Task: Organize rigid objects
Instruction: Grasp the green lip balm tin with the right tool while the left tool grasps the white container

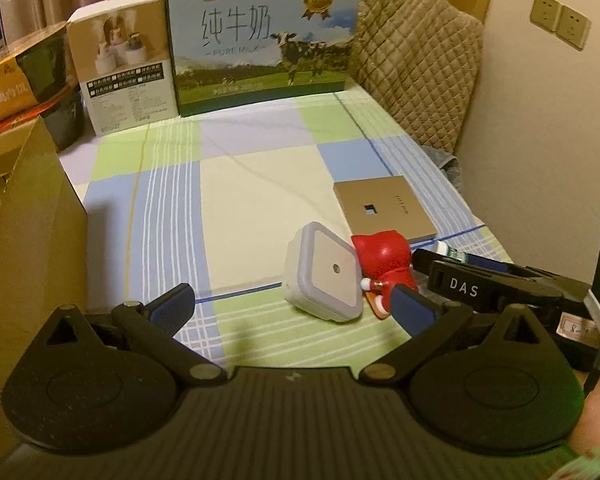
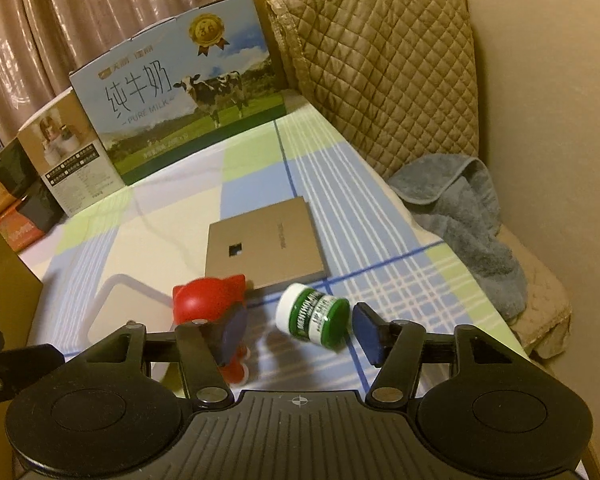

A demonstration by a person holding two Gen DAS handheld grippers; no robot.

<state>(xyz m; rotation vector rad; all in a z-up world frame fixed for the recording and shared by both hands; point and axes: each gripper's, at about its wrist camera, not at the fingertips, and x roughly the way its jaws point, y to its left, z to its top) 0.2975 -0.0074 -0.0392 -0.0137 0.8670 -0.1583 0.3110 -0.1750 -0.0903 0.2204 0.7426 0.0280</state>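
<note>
Jar [image 2: 314,317], green with a white lid, lies on its side on the checked cloth [image 2: 260,168], between the right gripper [image 2: 300,330] fingers; pads clear of it, jaws partly apart. Red figurine [image 1: 382,268] sits just left of the jar, touching a grey-white square box [image 1: 324,276]. Flat tan box [image 1: 384,210] lies behind them. Left gripper [image 1: 296,304] is wide, nothing held; its right finger is by the figurine. Milk carton [image 1: 264,40] stands at the back.

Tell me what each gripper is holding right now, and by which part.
Nothing is held. The left gripper is open, empty. The right gripper is open around the green jar, which lies tilted between its fingers, untouched.
</note>
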